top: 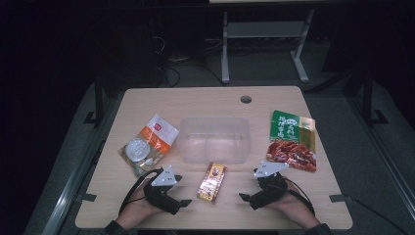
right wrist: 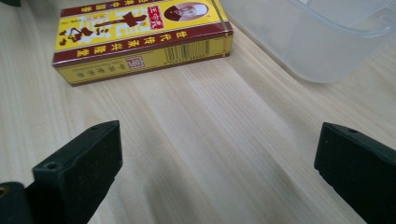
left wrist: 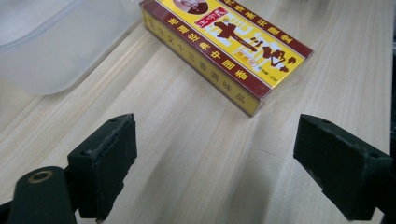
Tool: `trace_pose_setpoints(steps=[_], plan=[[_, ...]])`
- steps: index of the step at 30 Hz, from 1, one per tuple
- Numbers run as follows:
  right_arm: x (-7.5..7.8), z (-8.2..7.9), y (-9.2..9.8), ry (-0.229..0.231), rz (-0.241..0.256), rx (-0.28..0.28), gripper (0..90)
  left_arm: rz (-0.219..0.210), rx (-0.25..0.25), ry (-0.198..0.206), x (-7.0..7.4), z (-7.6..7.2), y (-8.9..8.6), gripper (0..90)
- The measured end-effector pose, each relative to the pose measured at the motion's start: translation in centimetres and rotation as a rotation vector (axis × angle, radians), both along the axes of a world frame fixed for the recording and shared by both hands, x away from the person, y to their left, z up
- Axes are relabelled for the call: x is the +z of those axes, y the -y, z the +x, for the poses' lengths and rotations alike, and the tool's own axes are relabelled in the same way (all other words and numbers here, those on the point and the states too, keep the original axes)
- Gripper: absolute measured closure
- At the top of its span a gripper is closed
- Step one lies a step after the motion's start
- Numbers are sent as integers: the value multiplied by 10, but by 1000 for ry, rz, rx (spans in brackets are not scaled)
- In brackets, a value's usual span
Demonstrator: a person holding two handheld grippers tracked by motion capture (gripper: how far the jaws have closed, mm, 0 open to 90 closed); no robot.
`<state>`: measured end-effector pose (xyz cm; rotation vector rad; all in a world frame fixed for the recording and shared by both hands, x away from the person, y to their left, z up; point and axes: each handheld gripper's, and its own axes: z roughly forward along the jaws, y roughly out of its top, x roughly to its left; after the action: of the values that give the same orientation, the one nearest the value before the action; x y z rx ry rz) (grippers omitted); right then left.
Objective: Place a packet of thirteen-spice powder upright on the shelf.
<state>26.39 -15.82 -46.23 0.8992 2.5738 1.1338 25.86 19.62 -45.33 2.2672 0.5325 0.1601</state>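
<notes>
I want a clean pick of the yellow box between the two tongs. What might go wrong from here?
The yellow box lies flat on the table, so jaws closing on its low sides may slip or scrape the wood. Both the left tongs and right tongs stand open and point at it from opposite sides; reaching together, they might collide. The clear container sits just behind, so a push could slide the box against it.

Between my two tools lies the yellow and maroon box (left wrist: 229,42), printed all over in Chinese. On its long side I read 中国 among the characters. Its other side (right wrist: 154,58) carries a barcode and small Chinese print. The green packet (top: 292,139) bears white characters too small to read.
</notes>
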Motion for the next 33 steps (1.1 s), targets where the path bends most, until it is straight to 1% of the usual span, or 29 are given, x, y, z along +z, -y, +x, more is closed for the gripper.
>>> trace_pose_setpoints(steps=[1,2,3,6,8,9,11,12,13,15,16,17,20,22,24,27,28,29,32,33], plan=[[1,-1,0,0,1,0,6,5,-5,4,1,0,0,159],[1,-1,1,4,-2,1,5,7,-2,0,2,0,0,209],[2,-2,1,6,-5,2,5,3,5,-8,4,1,1,254],[3,-3,2,7,-15,-3,5,5,9,-24,6,2,3,344],[4,-4,1,12,-12,-7,6,12,7,-25,8,3,4,440],[4,-4,1,17,-14,-5,6,7,11,-29,9,4,4,483],[4,-4,1,15,-14,-6,6,-2,15,-32,12,7,6,602],[5,-4,1,13,-12,-6,6,-1,6,-36,13,10,6,667],[5,-3,1,11,-12,-7,6,-4,6,-42,13,12,7,758],[5,-3,1,10,-8,-6,5,-9,2,-63,14,16,7,856],[5,-3,1,8,-6,-5,6,-10,5,-67,15,17,8,897],[4,-2,1,8,-7,-2,6,0,10,-67,16,20,9,897],[3,-1,1,2,-12,2,6,0,32,-65,16,28,13,898],[4,-2,0,1,-16,4,6,10,32,-48,17,33,18,898],[4,-3,0,7,-15,8,6,4,41,-35,17,38,24,898],[4,-3,0,9,-16,1,6,10,44,-28,16,44,31,898],[4,-3,0,6,-15,4,6,20,50,-21,15,47,35,898],[4,-3,0,8,-15,4,6,40,43,-15,14,49,36,898],[5,-3,0,12,-14,10,6,37,51,-13,11,53,44,898],[5,-3,0,13,-14,10,6,47,46,-10,10,55,46,898]])
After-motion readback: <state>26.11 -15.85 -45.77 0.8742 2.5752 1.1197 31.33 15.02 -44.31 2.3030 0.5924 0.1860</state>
